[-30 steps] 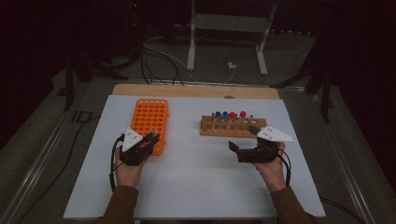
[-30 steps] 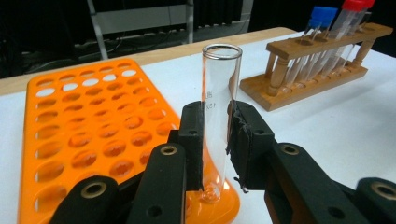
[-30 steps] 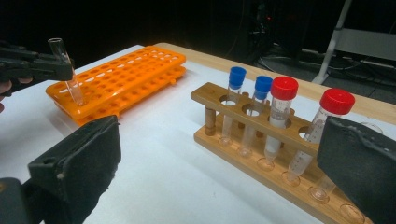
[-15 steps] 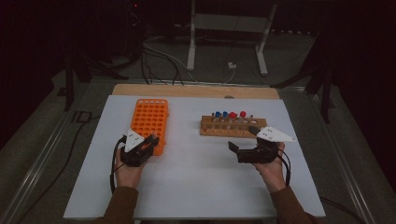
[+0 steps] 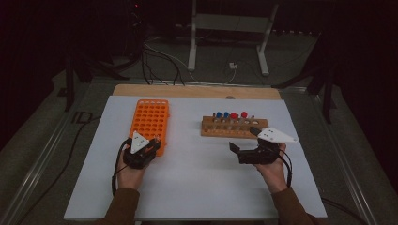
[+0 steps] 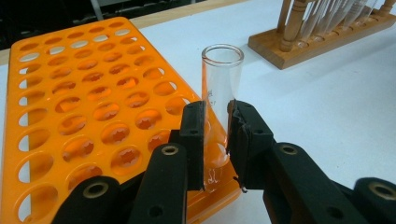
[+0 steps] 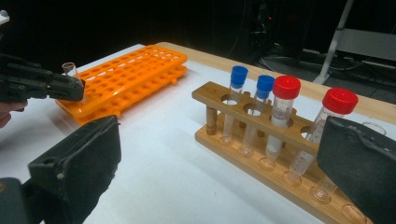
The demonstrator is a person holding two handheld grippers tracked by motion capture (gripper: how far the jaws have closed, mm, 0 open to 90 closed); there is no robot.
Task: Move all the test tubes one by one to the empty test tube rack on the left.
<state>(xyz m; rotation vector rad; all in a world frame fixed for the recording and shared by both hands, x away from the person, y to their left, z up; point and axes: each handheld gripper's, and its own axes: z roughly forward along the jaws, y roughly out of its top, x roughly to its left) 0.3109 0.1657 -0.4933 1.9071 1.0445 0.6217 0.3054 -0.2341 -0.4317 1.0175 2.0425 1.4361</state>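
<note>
1. Glass test tube (image 6: 220, 98): clear, uncapped and upright, you have it pinched in your left hand-held gripper (image 6: 215, 140); both black pads press its lower half, and its open rim stands above them.
2. The tube sits at the near right corner of the orange rack (image 6: 93, 107); through the glass you can see the rack's edge. Whether its base rests in a hole cannot be told.
3. In the high view your left hand-held gripper (image 5: 149, 149) lies at the near end of the orange rack (image 5: 151, 119), on the left half of the white table (image 5: 187, 187).
4. In the right gripper view the same tube (image 7: 70, 70) shows at far left, clamped in the left hand-held gripper (image 7: 70, 86) beside the orange rack (image 7: 135, 70).
5. Your right hand-held gripper (image 7: 219, 172) stands spread wide, with nothing between its jaws. In the high view it (image 5: 241, 143) hovers just in front of the wooden rack (image 5: 233, 129).
6. The wooden rack (image 7: 261, 126) holds 2 blue-capped tubes (image 7: 239, 77) and 2 red-capped tubes (image 7: 286, 87), all upright, plus further uncapped tubes.
7. The 2 racks stand well apart, with bare table (image 7: 177, 163) between them.
</note>
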